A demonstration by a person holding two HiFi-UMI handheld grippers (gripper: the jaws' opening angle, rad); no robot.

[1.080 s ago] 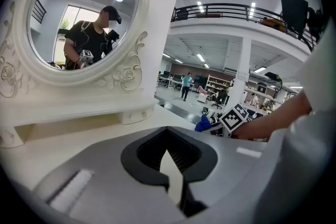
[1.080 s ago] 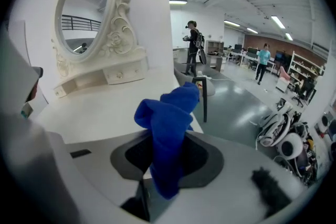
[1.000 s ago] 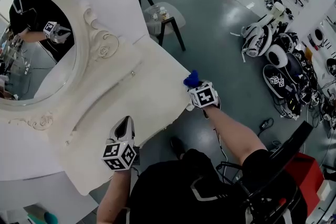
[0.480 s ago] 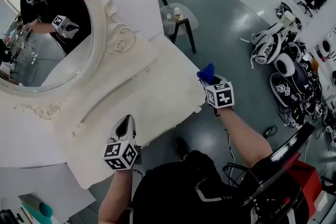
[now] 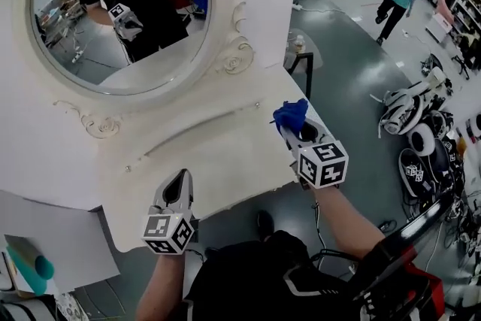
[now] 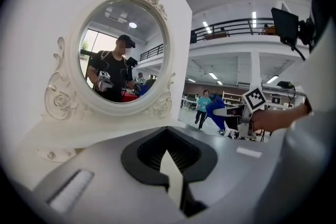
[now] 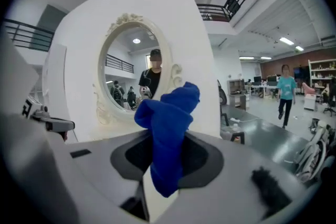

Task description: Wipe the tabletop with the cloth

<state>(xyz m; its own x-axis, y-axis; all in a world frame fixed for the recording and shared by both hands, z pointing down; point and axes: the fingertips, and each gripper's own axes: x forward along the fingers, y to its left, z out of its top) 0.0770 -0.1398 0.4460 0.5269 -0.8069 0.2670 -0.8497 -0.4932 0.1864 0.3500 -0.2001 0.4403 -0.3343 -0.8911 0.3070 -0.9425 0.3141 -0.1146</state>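
The cloth (image 5: pixel 290 115) is deep blue; the desk (image 5: pixel 218 154) and mirror frame (image 5: pixel 234 56) cream-white; the floor (image 5: pixel 353 64) grey-green.

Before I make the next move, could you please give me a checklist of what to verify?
1. Grip: right gripper shut on the cloth: ok.
2. Contact: cloth down on the tabletop: not ok, it looks held raised near the right edge.
3. Other hand: left gripper shut, empty, by the front edge: ok.
4. Obstacles: nothing seen standing on the tabletop: ok.
5. Where the dirt lies: cannot tell.
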